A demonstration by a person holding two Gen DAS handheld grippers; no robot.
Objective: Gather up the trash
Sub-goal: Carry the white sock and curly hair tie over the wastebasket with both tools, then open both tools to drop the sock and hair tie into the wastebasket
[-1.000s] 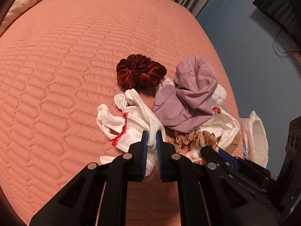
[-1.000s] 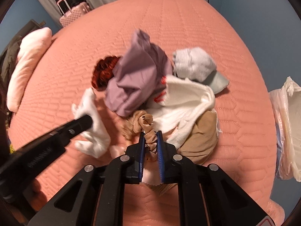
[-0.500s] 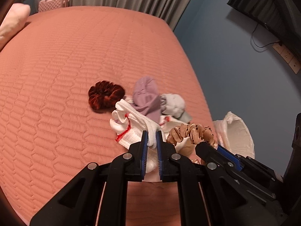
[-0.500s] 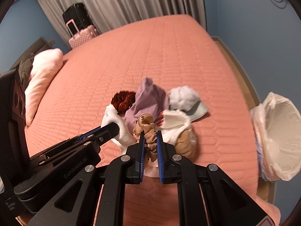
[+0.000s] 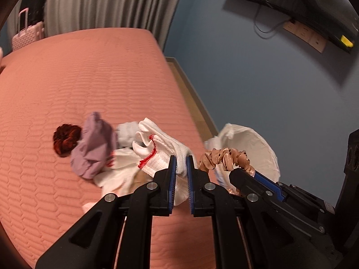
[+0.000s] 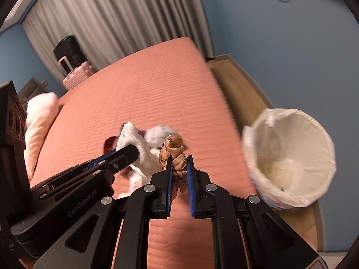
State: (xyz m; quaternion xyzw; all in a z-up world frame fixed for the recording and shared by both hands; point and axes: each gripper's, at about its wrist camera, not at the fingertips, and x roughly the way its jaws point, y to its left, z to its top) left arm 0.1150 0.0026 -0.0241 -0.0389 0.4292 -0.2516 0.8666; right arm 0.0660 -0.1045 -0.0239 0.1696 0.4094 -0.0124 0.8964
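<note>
My left gripper (image 5: 179, 163) is shut on a white sock with red trim (image 5: 161, 148) and holds it above the bed. My right gripper (image 6: 178, 163) is shut on a tan spotted scrunchie (image 6: 174, 151), also lifted; it shows in the left wrist view (image 5: 224, 157) too. A bin lined with a white bag (image 6: 289, 159) stands on the floor right of the bed, and shows in the left wrist view (image 5: 251, 145). A pile stays on the bed: a lilac cloth (image 5: 94, 148), a dark red scrunchie (image 5: 65, 139), a grey sock (image 5: 126, 132) and white cloth (image 5: 119, 172).
The salmon quilted bed (image 5: 78, 85) fills the left. A pink pillow (image 6: 38, 123) lies at its far left. A pink suitcase with a black one (image 6: 71, 67) stands by the grey curtain. Blue wall and wooden floor strip (image 6: 237, 85) lie right of the bed.
Both grippers have lifted away from the pile with their items and swung right toward the bin, which has come into fuller view.
</note>
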